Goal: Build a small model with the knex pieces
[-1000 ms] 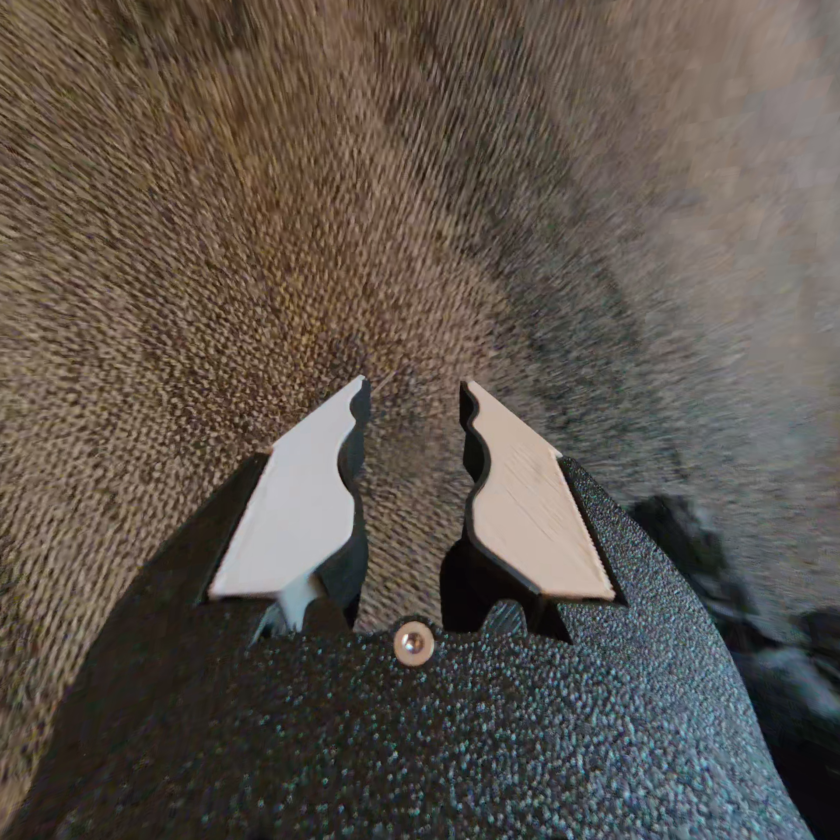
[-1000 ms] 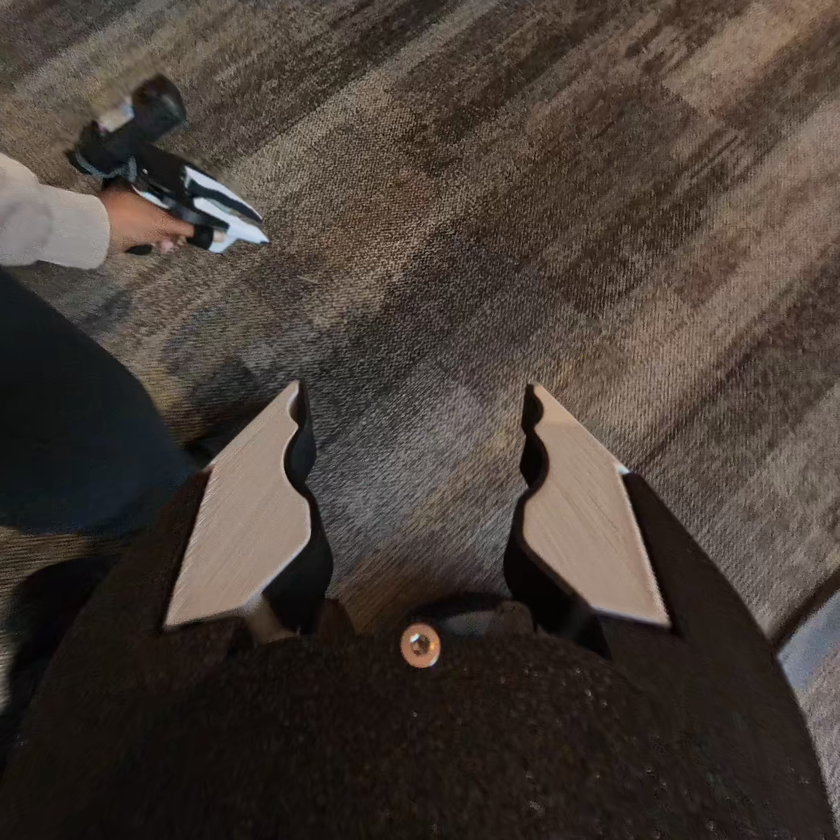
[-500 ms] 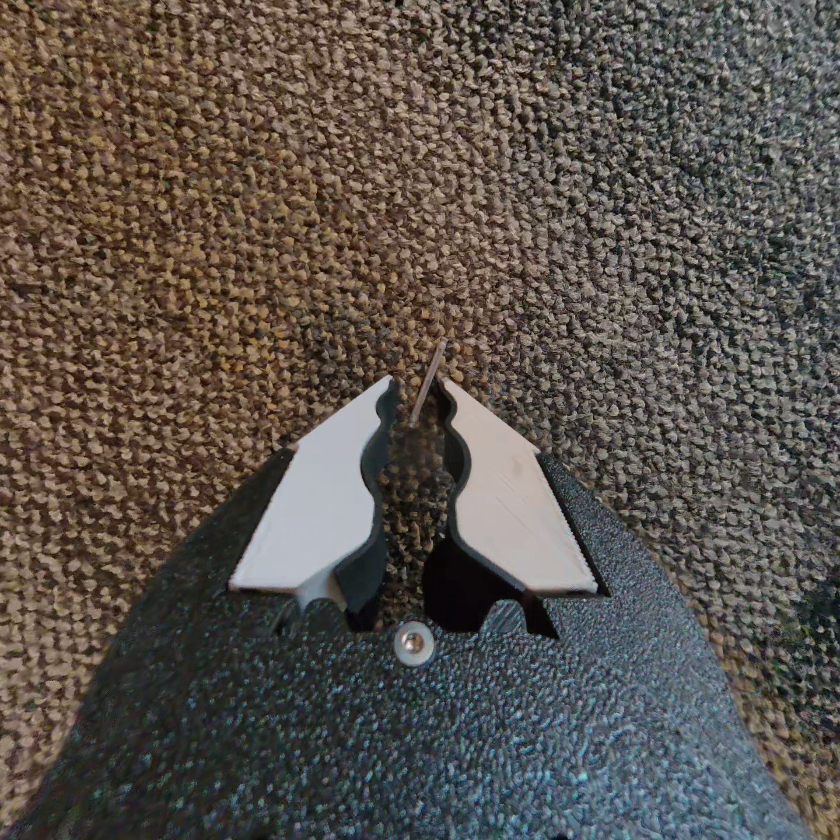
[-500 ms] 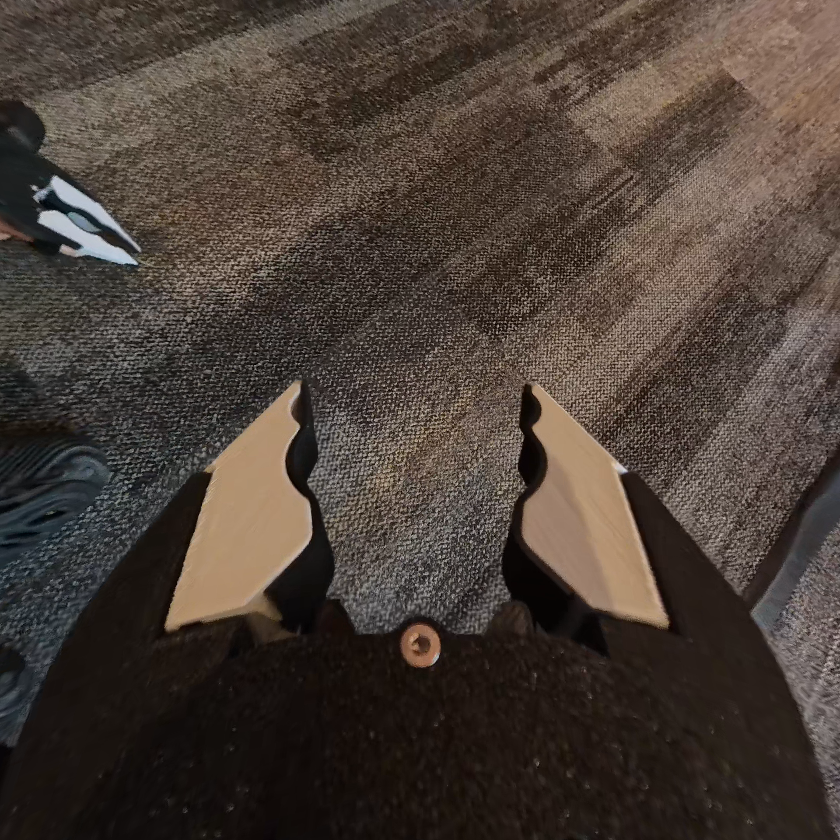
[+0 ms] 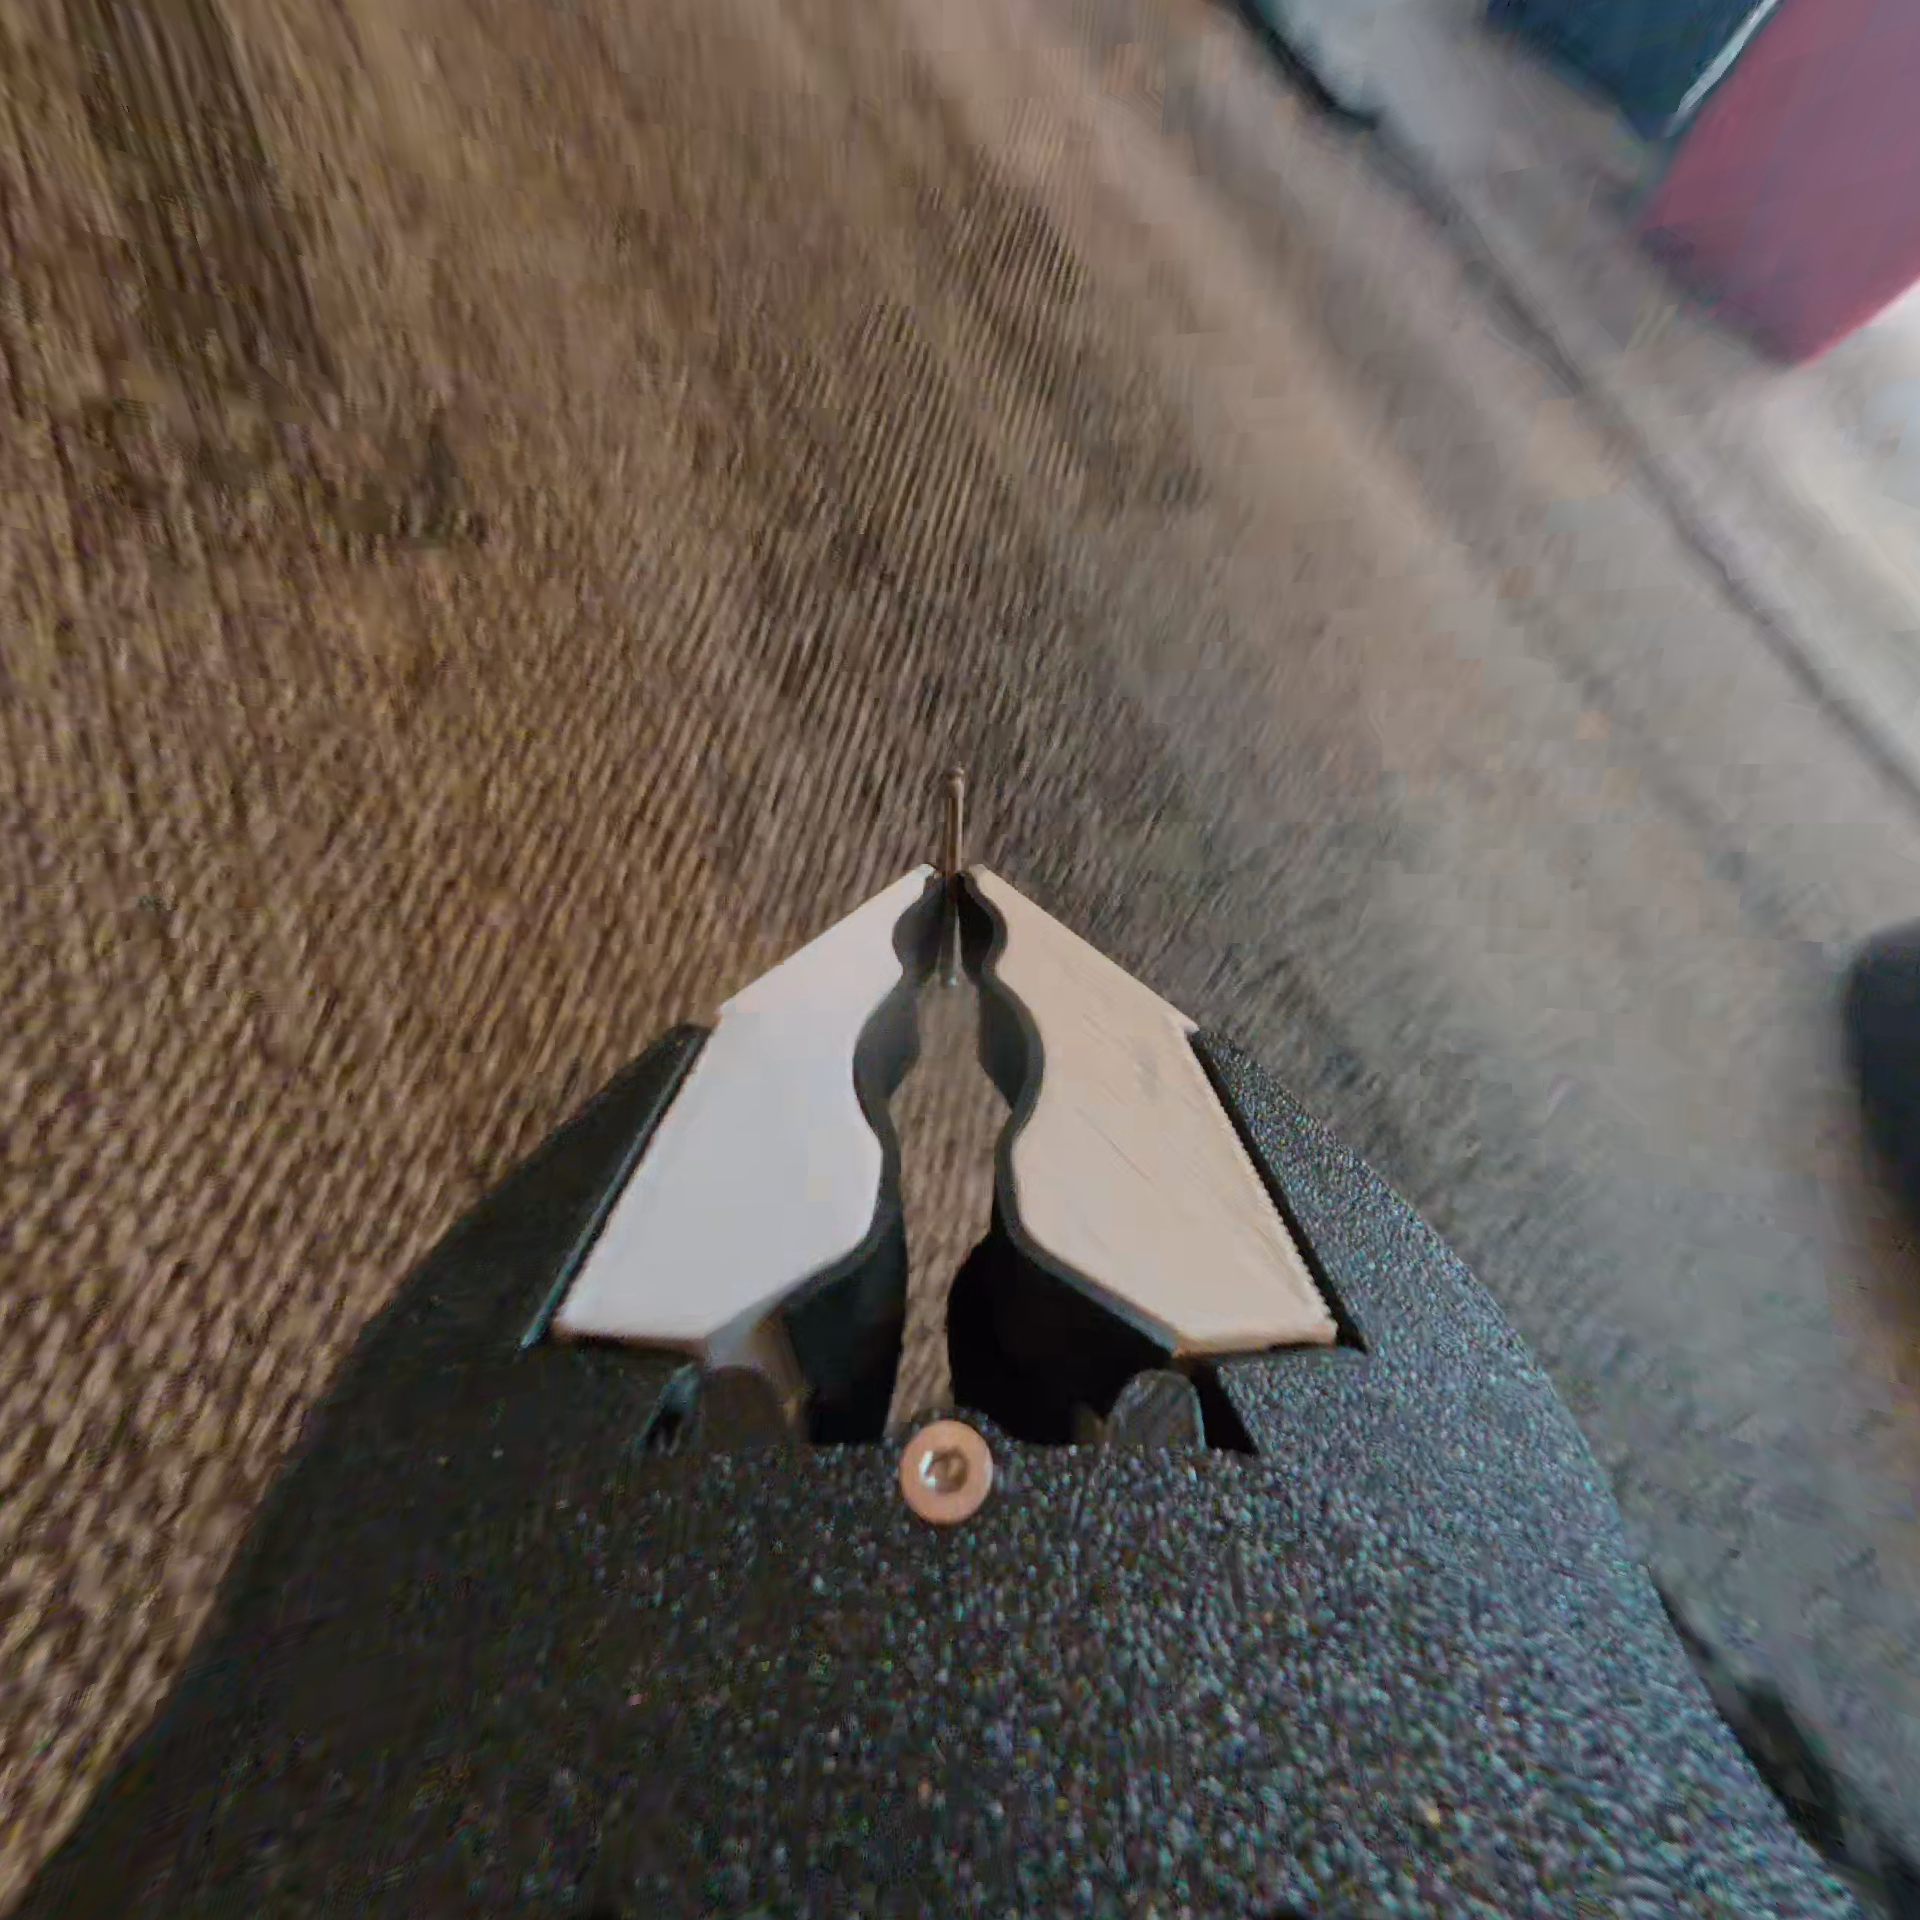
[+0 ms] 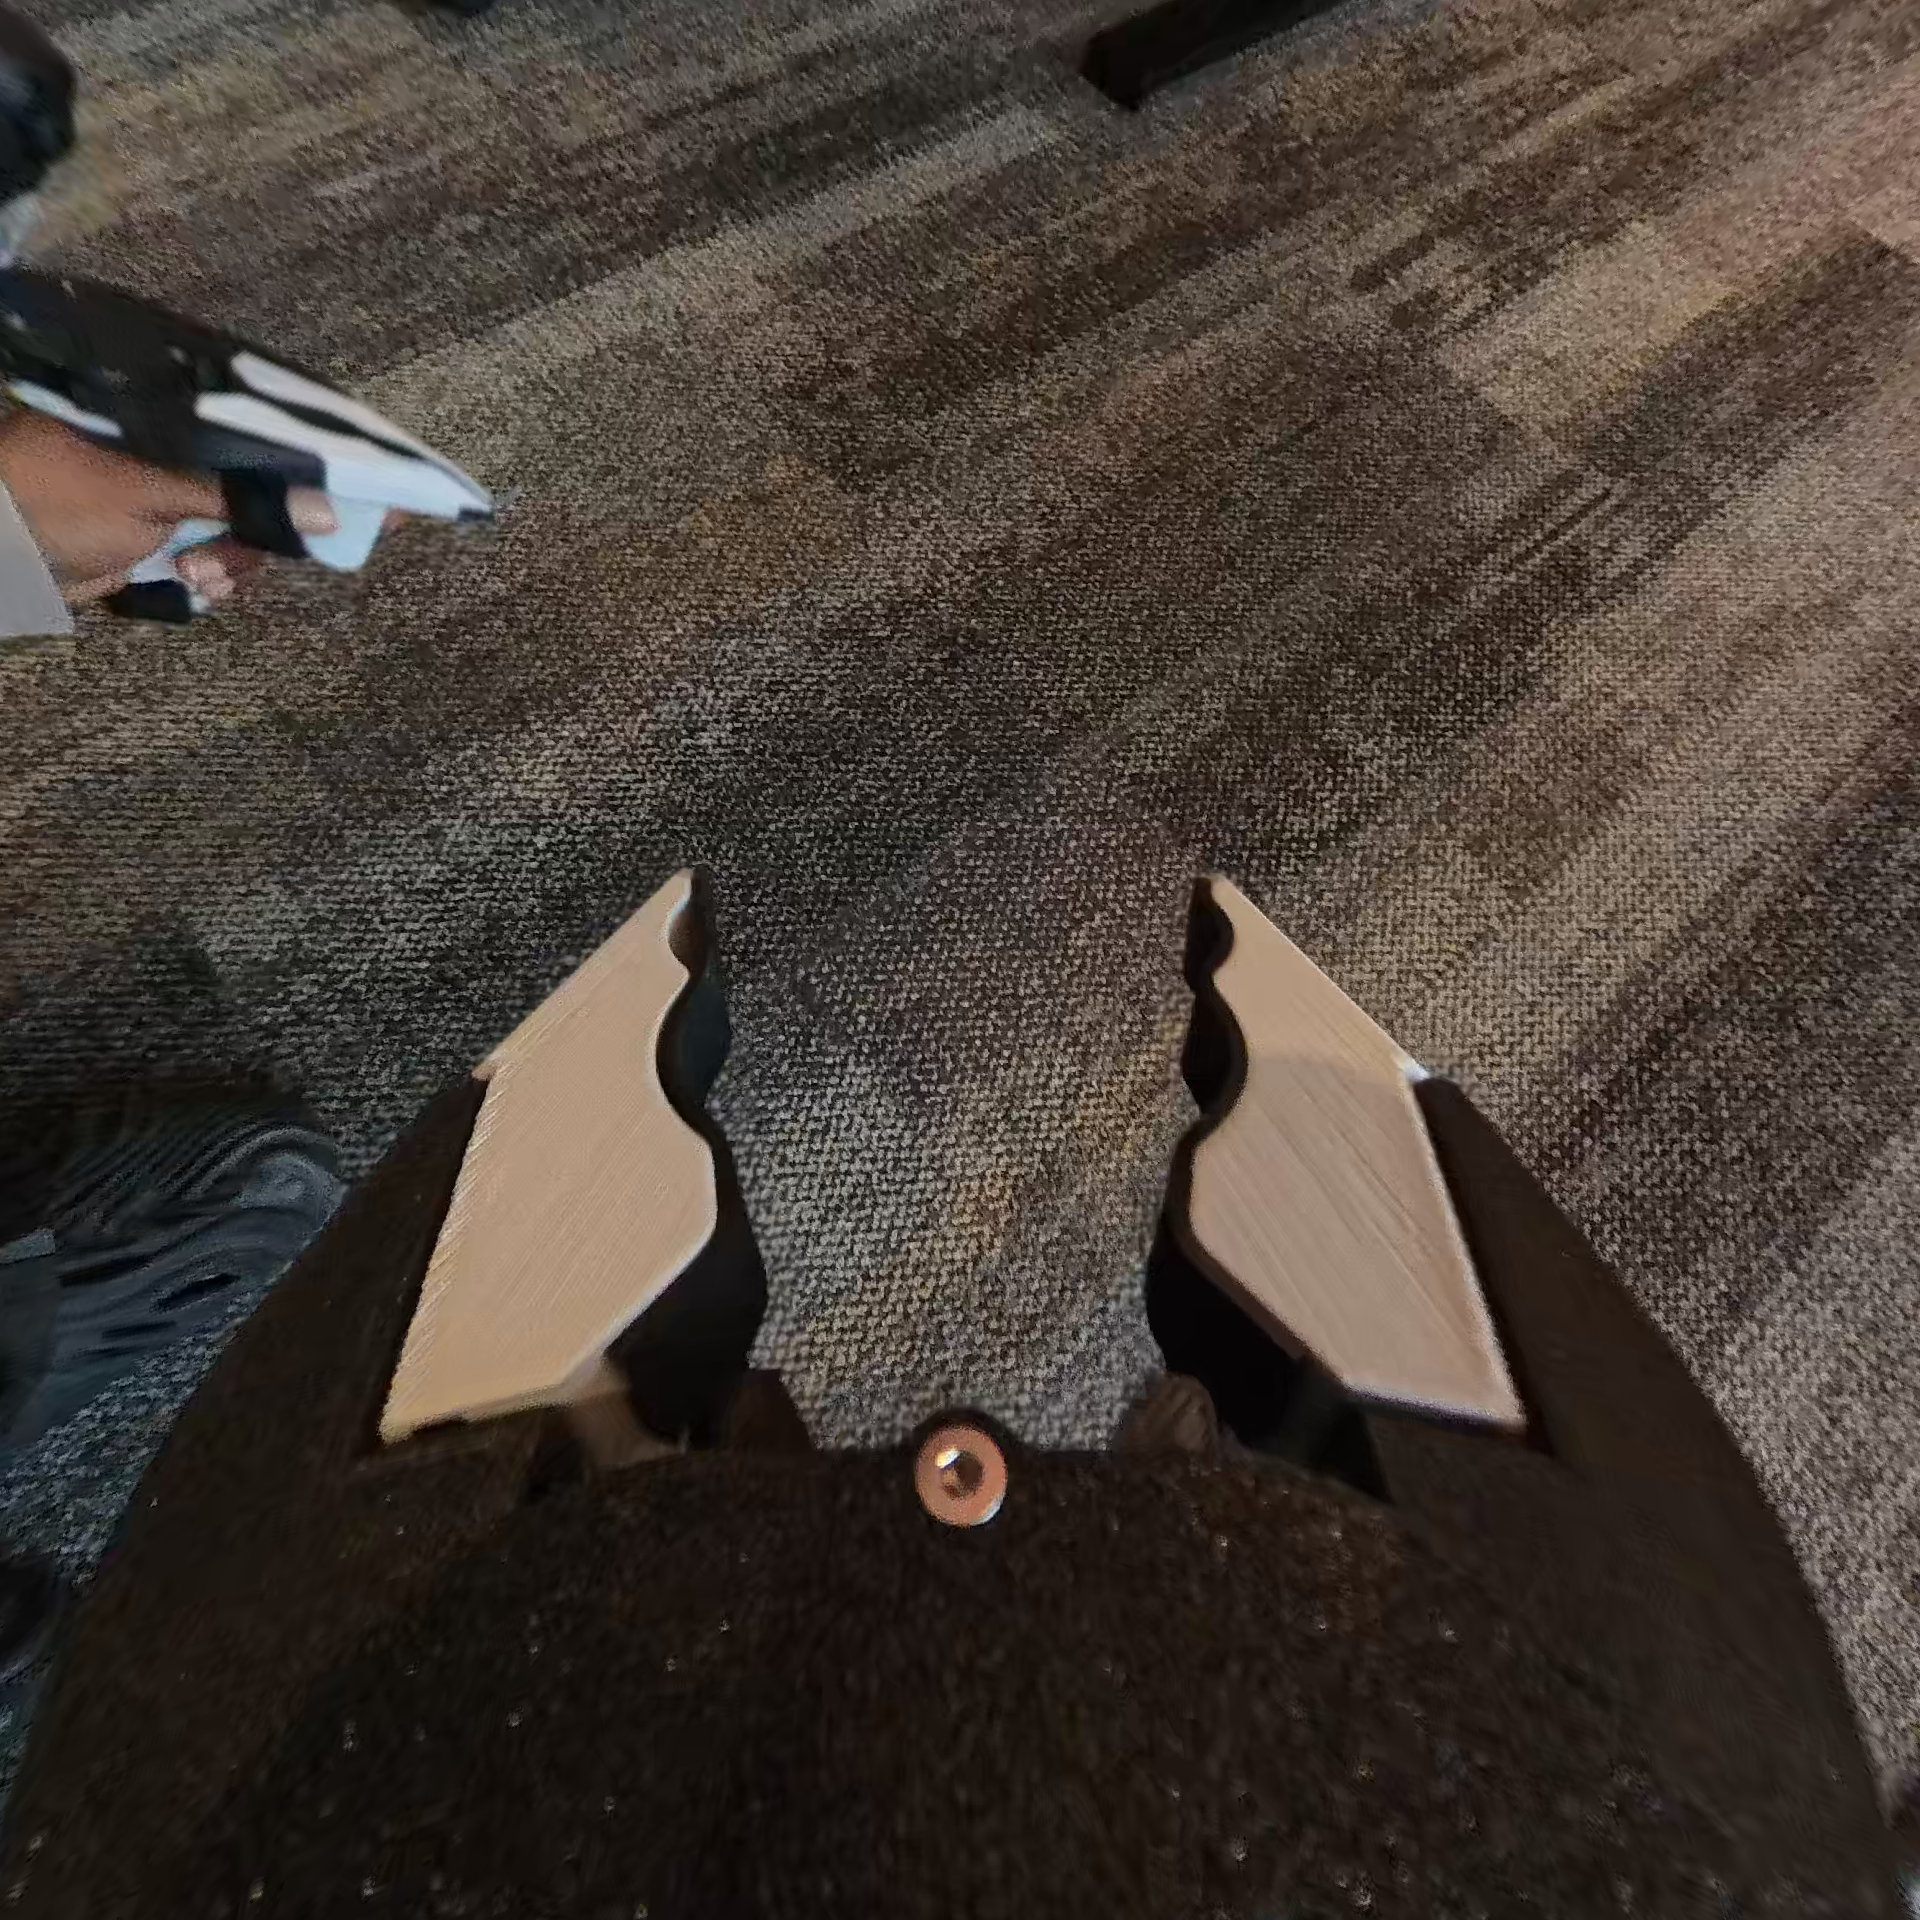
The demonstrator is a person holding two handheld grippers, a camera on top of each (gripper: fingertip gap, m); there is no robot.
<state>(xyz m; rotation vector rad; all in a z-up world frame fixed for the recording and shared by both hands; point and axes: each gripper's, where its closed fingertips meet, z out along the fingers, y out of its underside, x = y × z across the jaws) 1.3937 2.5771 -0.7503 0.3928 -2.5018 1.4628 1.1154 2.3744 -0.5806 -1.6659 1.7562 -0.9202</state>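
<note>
My left gripper (image 5: 948, 878) is shut on a thin metal pin (image 5: 952, 821) that sticks out past the white fingertips, held above brown carpet (image 5: 520, 623). The view is blurred by motion. My right gripper (image 6: 945, 883) is open and empty above patterned grey-brown carpet (image 6: 1039, 623). The left gripper also shows at the left of the right wrist view (image 6: 312, 457), held in a person's hand (image 6: 94, 509).
A dark red object (image 5: 1797, 197) and a dark blue one (image 5: 1621, 52) stand at the far right in the left wrist view, beyond a pale floor strip (image 5: 1714, 520). A dark shoe (image 6: 156, 1216) is at the left and a black object (image 6: 1174, 42) at the top.
My left gripper closed on the metal pin lying on the carpet and has lifted it away from the floor. The right gripper stayed open, drifting slightly over the carpet.
</note>
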